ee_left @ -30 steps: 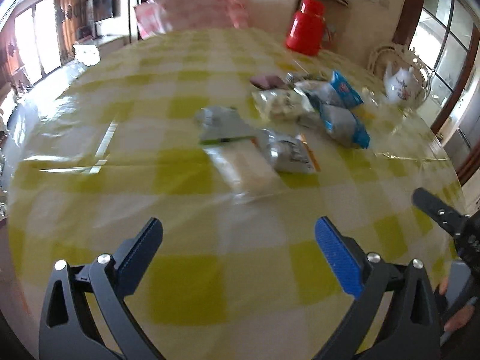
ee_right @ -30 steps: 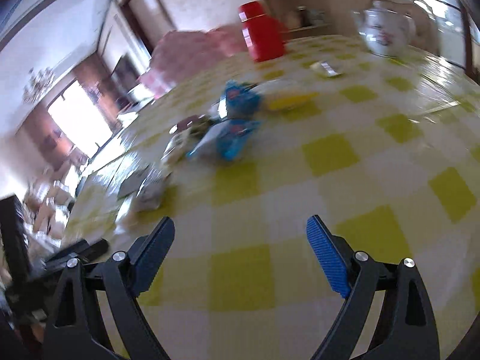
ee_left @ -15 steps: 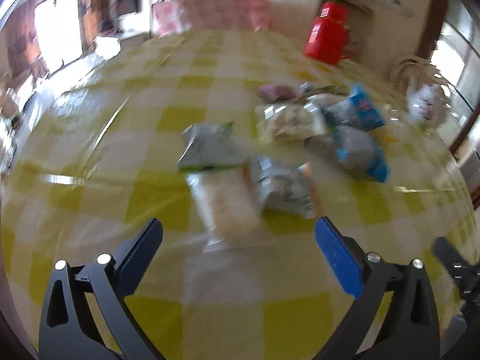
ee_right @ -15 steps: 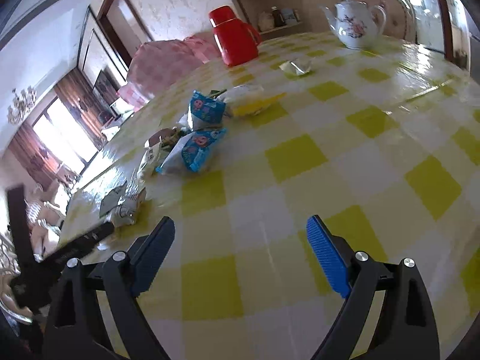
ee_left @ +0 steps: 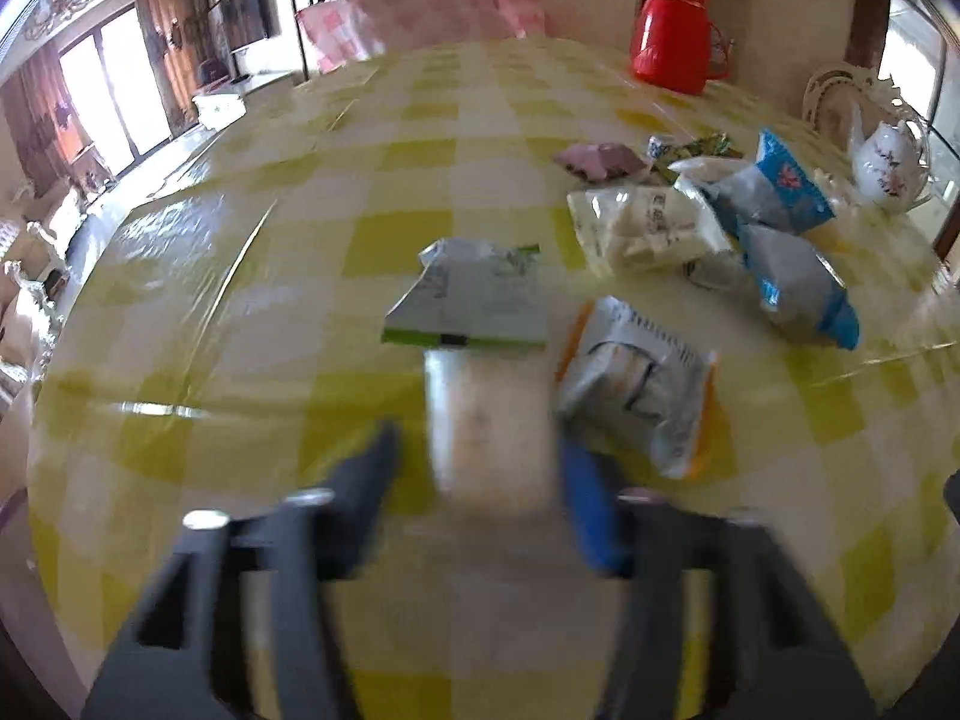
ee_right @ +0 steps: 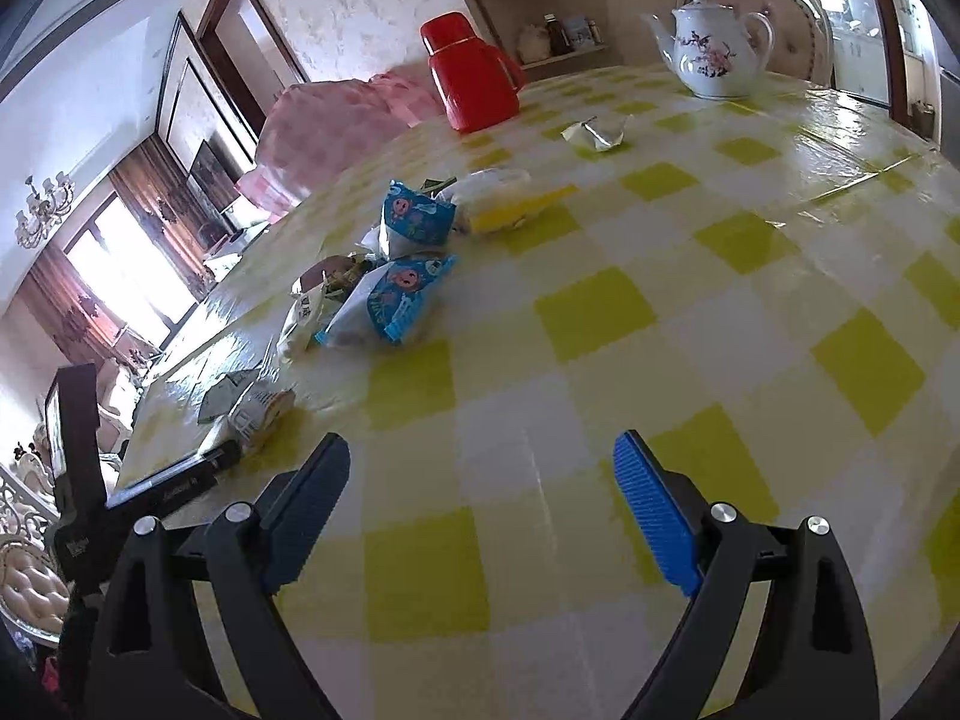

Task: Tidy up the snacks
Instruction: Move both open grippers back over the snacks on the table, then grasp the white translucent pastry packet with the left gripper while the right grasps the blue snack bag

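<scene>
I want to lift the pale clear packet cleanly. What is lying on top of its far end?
A grey packet with a green edge overlaps the far end of the pale clear packet. How far the pale packet runs beneath it is hidden.

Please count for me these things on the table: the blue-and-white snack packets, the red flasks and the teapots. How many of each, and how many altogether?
blue-and-white snack packets: 2
red flask: 1
teapot: 1
Total: 4
</scene>
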A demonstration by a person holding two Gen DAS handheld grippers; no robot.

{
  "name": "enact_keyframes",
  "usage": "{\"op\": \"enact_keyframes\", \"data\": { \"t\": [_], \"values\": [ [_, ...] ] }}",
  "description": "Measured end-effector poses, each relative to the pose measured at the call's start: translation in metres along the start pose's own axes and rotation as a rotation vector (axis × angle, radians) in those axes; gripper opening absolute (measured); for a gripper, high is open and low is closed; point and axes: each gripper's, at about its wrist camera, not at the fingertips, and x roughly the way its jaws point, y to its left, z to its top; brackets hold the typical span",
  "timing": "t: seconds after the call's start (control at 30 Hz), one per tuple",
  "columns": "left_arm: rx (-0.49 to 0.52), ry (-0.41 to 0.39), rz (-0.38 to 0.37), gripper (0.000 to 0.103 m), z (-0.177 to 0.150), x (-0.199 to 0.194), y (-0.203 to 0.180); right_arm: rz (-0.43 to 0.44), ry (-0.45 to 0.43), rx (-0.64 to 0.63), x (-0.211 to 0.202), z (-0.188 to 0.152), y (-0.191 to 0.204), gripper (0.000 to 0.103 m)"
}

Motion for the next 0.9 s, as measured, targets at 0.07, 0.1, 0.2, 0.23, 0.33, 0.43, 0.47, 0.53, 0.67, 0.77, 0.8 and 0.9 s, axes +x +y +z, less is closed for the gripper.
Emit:
{"op": "enact_keyframes", "data": {
  "t": [0.07, 0.1, 0.2, 0.23, 0.33, 0.43, 0.47, 0.53, 0.67, 0.77, 0.8, 0.9],
  "values": [
    [0.01, -0.005, -0.026, 0.036, 0.004, 0.002, -0.003, -0.003, -0.002, -0.009, 0.0, 0.0, 0.002, 0.087],
    [0.014, -0.009, -0.045, 0.036, 0.006, 0.003, -0.006, -0.004, -0.002, -0.012, 0.0, 0.0, 0.002, 0.087],
    [0.009, -0.014, -0.104, 0.036, 0.014, 0.008, -0.021, -0.006, -0.005, -0.014, 0.001, -0.001, 0.003, 0.087],
    [0.006, -0.014, -0.119, 0.036, 0.017, 0.01, -0.026, -0.006, -0.007, -0.016, 0.001, -0.001, 0.003, 0.087],
    [-0.025, -0.028, -0.216, 0.036, 0.028, 0.016, -0.037, -0.009, -0.019, -0.022, 0.0, -0.001, 0.004, 0.087],
    [-0.056, -0.043, -0.276, 0.036, 0.03, 0.019, -0.036, -0.006, -0.012, -0.014, 0.004, 0.001, 0.005, 0.087],
    [-0.077, -0.043, -0.288, 0.037, 0.029, 0.02, -0.033, 0.002, -0.002, -0.006, 0.007, 0.004, 0.006, 0.087],
    [-0.143, -0.052, -0.322, 0.045, 0.029, 0.021, -0.02, 0.012, 0.044, 0.015, 0.026, 0.016, 0.011, 0.087],
    [-0.221, -0.07, -0.363, 0.055, 0.03, 0.023, -0.005, -0.027, 0.053, 0.037, 0.065, 0.044, 0.031, 0.087],
    [-0.233, -0.108, -0.355, 0.068, 0.03, 0.017, 0.001, -0.033, 0.056, 0.051, 0.095, 0.058, 0.053, 0.087],
    [-0.243, -0.121, -0.347, 0.074, 0.031, 0.015, 0.004, -0.041, 0.063, 0.047, 0.104, 0.061, 0.061, 0.087],
    [-0.292, -0.134, -0.345, 0.076, 0.032, 0.015, 0.017, -0.12, 0.082, 0.006, 0.127, 0.066, 0.082, 0.087]
  ]
}}
